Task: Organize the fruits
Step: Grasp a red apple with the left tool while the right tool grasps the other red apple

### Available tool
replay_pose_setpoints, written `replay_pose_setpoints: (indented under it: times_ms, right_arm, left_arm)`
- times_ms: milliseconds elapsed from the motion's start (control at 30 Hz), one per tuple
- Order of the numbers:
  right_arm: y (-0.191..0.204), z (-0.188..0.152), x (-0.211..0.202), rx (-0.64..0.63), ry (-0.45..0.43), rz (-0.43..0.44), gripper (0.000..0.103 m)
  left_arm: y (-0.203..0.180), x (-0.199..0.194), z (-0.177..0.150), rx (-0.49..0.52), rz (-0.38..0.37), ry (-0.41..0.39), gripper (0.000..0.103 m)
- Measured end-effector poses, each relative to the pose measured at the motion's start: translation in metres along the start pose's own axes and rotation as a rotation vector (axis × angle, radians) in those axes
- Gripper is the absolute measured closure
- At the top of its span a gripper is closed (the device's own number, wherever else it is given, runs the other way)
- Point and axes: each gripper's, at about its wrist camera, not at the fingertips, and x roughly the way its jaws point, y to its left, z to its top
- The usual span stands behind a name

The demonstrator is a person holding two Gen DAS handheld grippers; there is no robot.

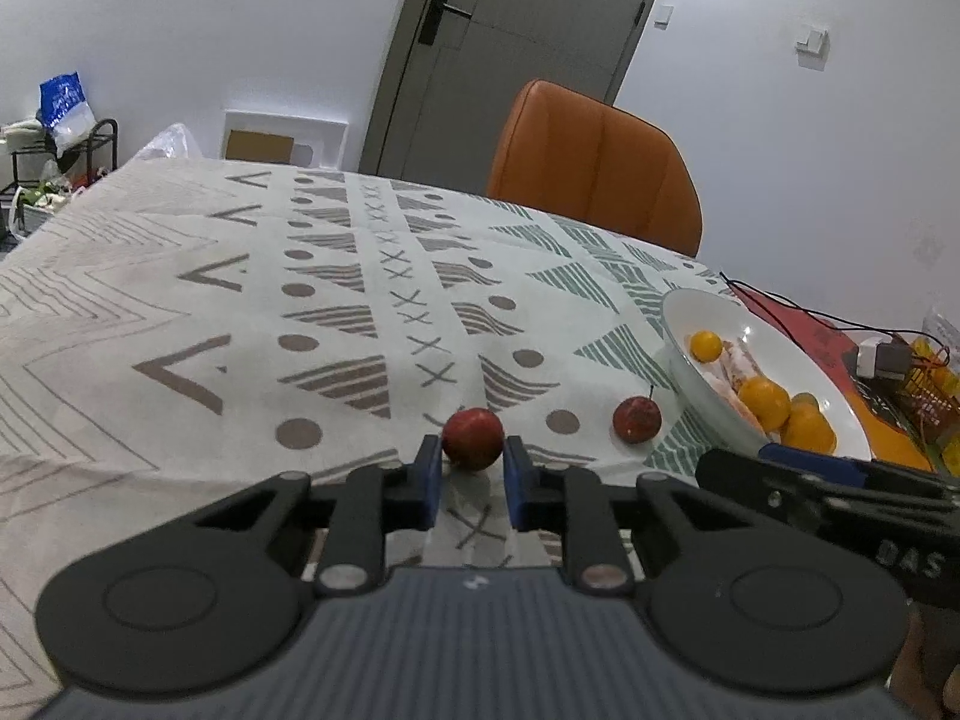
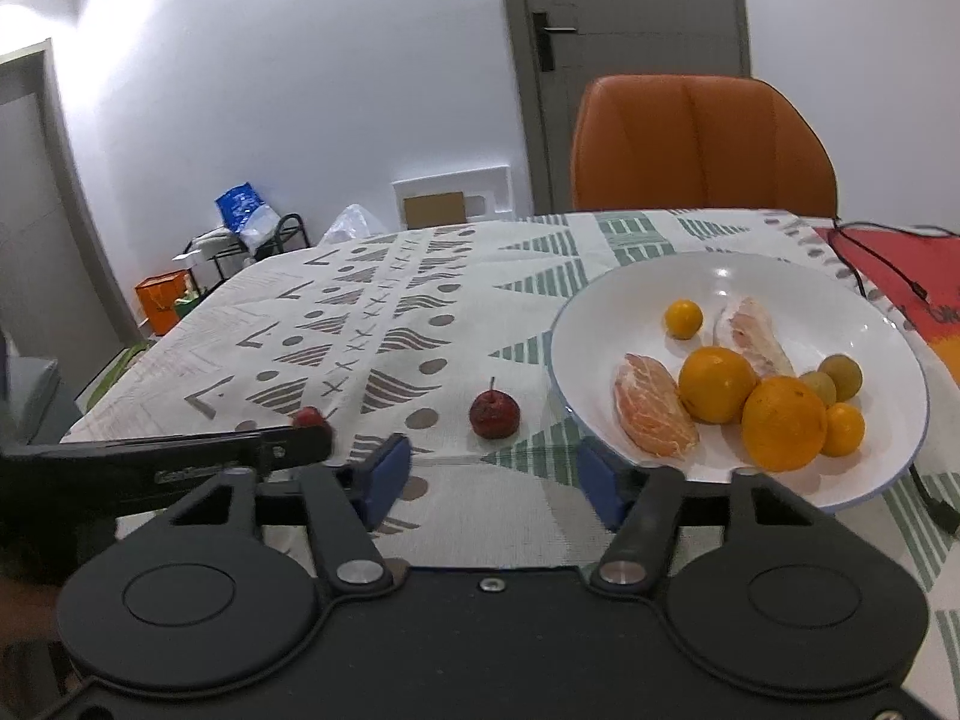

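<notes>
1. While the left gripper [image 1: 472,468] has its fingers closed round one small red fruit [image 1: 473,446] on the tabletop [image 1: 180,312], a second red fruit [image 2: 494,414] lies just left of the white bowl [image 2: 888,456].
2. Both look light, firm and prone to rolling; grip across the middle.
3. Right gripper [image 2: 495,474] fingers are spread, holding nothing; open room lies left.

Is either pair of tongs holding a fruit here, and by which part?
The left tongs flank a red fruit at its sides, but a firm grip cannot be told. The right tongs are open and hold nothing.
</notes>
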Motion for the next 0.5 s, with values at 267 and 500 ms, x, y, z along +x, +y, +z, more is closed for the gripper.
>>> replay_pose_setpoints:
  times_ms: [267,500]
  right_arm:
    - [0.002,0.004,0.014,0.024,0.009,0.003,0.048]
    - [0.014,0.009,0.03,0.004,0.029,-0.021,0.049]
  left_arm:
    - [0.006,-0.009,0.003,-0.007,0.014,-0.02,0.083]
    - [0.018,-0.015,0.004,-0.024,0.018,-0.031,0.083]
